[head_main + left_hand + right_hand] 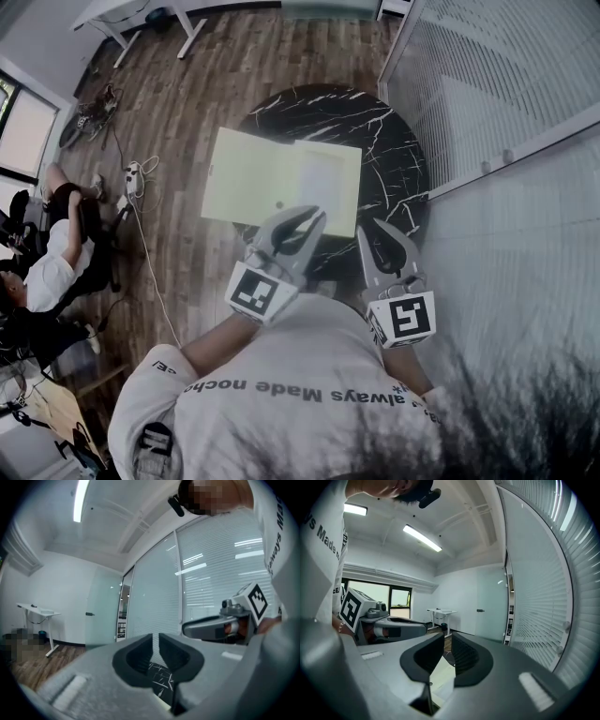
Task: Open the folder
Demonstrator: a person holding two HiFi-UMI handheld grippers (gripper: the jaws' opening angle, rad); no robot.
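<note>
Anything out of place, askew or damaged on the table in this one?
One small oddity: the folder lies flat, but its left part juts past the edge of the round table. Nothing is spilled or visibly damaged. The left tool and right tool are clear of it, jaws a slit apart, empty.

The glass wall (497,122) crowds the table (384,141) on its right, so I have little room there. The folder (272,173) lies flat, with open air above it. Left of the table the floor (187,103) stands free; a seated person (52,267) is well apart.
</note>
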